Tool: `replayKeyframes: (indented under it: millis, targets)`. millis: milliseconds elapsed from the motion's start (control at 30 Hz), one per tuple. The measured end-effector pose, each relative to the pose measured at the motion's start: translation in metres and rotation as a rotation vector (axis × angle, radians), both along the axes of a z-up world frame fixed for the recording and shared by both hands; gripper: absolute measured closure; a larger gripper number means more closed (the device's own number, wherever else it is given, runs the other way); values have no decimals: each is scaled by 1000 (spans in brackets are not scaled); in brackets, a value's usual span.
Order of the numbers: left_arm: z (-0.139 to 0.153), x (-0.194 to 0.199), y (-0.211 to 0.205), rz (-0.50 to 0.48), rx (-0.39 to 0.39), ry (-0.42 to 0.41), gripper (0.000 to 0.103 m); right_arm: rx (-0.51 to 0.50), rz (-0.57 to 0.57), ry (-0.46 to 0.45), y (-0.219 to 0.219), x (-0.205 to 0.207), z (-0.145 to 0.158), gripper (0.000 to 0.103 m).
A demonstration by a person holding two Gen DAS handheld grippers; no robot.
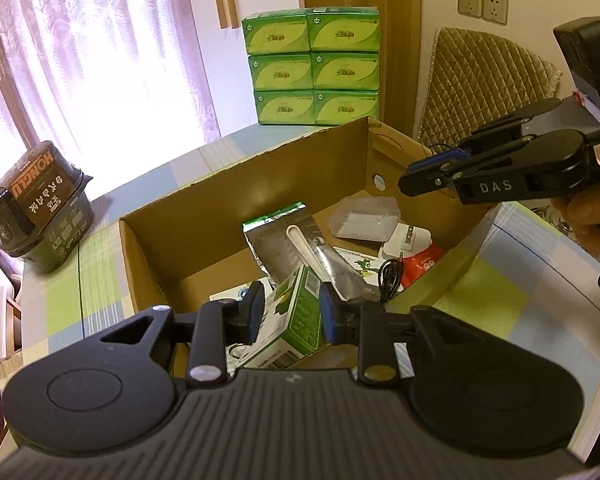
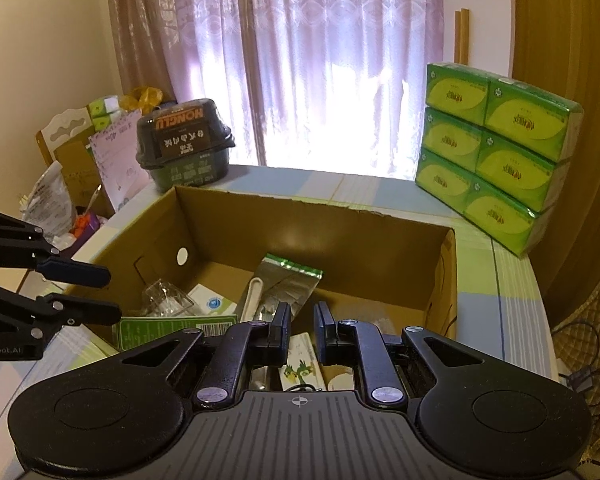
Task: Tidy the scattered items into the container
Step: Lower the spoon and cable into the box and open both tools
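The left gripper (image 1: 288,312) is open wide around the green box (image 1: 296,320), just above the cardboard box (image 1: 204,216). The right gripper (image 2: 300,326), above it too, is open a little, holding nothing. Dropping seems done; next, pull away.

Bright window behind sheer lilac curtains (image 2: 300,60); cream wall with twin sockets (image 1: 482,6)

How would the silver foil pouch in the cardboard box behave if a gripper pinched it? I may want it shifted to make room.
The silver foil pouch looks flat and creased, so it would probably flex and sag rather than stay stiff. Its shiny film may be slippery between the pads. A white scoop lies across it and would likely slide off when it lifts.
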State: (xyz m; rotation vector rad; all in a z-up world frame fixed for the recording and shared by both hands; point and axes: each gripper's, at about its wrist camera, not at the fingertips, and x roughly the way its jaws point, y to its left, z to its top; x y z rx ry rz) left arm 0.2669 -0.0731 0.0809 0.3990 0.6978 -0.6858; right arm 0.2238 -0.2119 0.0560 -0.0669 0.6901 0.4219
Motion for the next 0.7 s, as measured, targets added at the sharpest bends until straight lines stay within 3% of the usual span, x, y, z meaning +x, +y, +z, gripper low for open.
replayKeyframes:
  millis: [400, 433, 467, 500, 567, 700]
  targets:
    - [-1, 3, 6, 35, 2, 11, 74, -20, -3, 9, 5, 0, -3, 86]
    - [-2, 4, 7, 39, 0, 14, 74, -25, -9, 8, 5, 1, -4, 74]
    - [-2, 4, 8, 43, -3, 17, 74, -25, -13, 7, 5, 1, -4, 51]
    - [-3, 4, 9, 45, -3, 18, 74, -21, -22, -6, 5, -1, -3, 4]
    - [-3, 5, 10, 49, -2, 18, 74, -19, -13, -72, 6, -8, 0, 0]
    - [-4, 6, 12, 62, -2, 23, 72, -41, -6, -60, 11, -7, -1, 0]
